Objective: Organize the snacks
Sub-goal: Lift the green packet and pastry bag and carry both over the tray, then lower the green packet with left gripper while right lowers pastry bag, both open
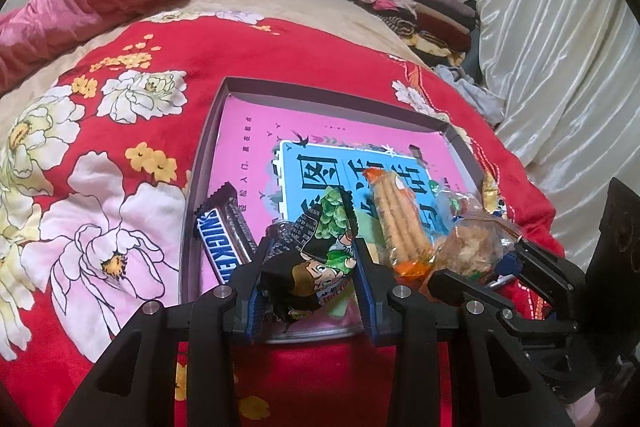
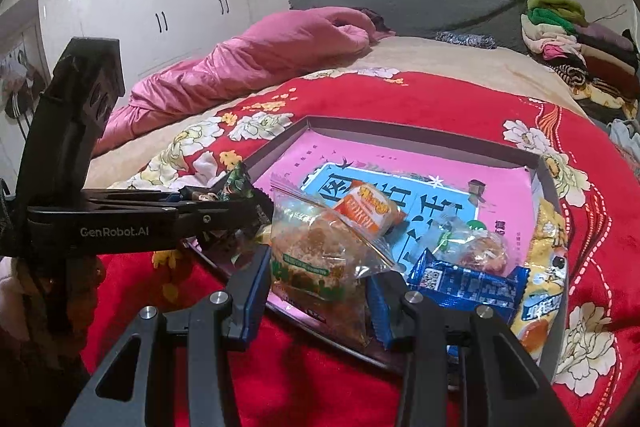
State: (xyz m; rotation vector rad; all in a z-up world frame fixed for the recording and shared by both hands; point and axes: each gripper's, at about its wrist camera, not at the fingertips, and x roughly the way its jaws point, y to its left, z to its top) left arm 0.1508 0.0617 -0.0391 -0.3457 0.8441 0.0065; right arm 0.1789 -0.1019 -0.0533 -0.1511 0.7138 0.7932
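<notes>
Snacks are clamped over the box point(image 1: 208, 147) for placing: cartoon packet point(image 1: 316, 267) by left gripper point(image 1: 310, 279), clear bag point(image 2: 316, 255) by right gripper point(image 2: 320, 291)

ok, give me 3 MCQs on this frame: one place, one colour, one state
1. Where does the Snickers bar lie?
A. On the pillow
B. In the tray, near its left wall
C. On the clothes pile

2. What colour is the tray's liner?
A. Pink
B. Green
C. White

3. What does the left gripper do?
A. Hangs open
B. Grips the black-and-green packet
C. Grips the Snickers bar

Key: B, the bar rests inside the left wall; A, pink shows around the blue print; B, the fingers press both sides of the packet.
</notes>
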